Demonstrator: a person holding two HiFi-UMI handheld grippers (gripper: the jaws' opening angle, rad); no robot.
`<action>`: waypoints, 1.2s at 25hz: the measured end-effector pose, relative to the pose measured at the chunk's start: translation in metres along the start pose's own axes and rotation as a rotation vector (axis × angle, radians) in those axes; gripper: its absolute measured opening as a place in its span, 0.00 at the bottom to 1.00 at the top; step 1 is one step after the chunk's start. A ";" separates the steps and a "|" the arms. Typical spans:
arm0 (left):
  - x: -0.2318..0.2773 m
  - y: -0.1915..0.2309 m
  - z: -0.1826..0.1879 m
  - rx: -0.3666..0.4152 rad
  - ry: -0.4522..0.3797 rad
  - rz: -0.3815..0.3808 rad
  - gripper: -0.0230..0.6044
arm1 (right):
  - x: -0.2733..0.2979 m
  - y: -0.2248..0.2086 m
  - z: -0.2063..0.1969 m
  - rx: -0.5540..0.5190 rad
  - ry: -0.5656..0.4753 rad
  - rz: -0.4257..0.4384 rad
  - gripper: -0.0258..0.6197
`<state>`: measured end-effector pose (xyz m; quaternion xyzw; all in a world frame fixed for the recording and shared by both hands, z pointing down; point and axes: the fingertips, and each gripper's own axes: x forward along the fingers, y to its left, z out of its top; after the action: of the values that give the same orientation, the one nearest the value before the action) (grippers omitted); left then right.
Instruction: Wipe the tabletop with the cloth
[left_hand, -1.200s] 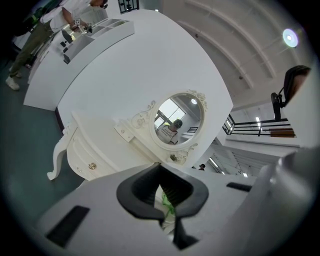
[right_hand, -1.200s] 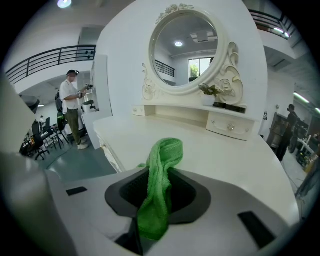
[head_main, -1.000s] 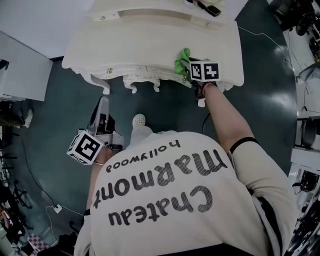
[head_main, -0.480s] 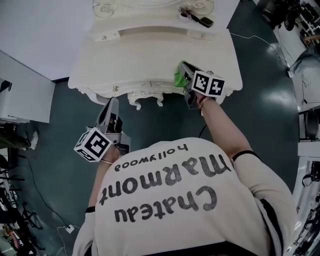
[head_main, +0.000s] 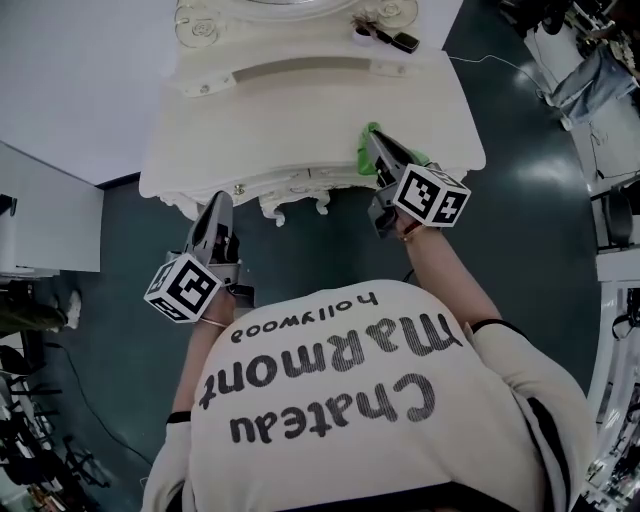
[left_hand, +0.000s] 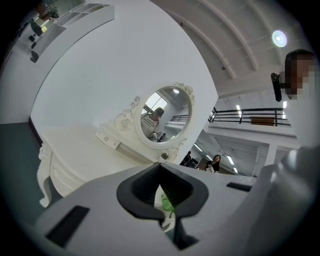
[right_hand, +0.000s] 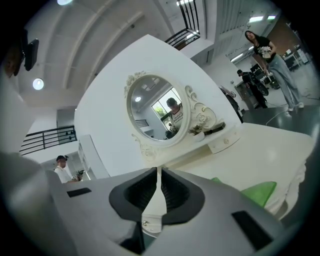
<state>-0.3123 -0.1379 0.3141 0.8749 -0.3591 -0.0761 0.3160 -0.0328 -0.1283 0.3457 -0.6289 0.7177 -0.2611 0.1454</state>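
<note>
Two claws, left gripper (head_main: 221, 201) and right gripper (head_main: 373, 141), both closed, empty; we risk nudging cloth (head_main: 364, 158) off tabletop (head_main: 280, 120) edge.

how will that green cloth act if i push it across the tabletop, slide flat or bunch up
The green cloth lies in soft folds at the tabletop edge, so it is probably floppy and would bunch under a push. It looks thin and light, so the right gripper should shift it easily. The smooth top likely lets it slide.
</note>
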 end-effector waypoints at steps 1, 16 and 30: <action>0.003 -0.002 0.003 0.017 0.000 -0.013 0.05 | -0.002 0.008 0.002 -0.003 -0.016 0.001 0.11; 0.036 -0.010 -0.006 0.090 0.039 -0.074 0.05 | -0.011 0.036 -0.005 -0.161 -0.025 -0.074 0.11; 0.042 -0.012 -0.017 0.074 0.045 -0.065 0.05 | -0.017 0.020 -0.005 -0.152 -0.017 -0.090 0.11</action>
<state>-0.2690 -0.1511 0.3244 0.8988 -0.3257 -0.0531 0.2887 -0.0495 -0.1095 0.3371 -0.6720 0.7052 -0.2070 0.0913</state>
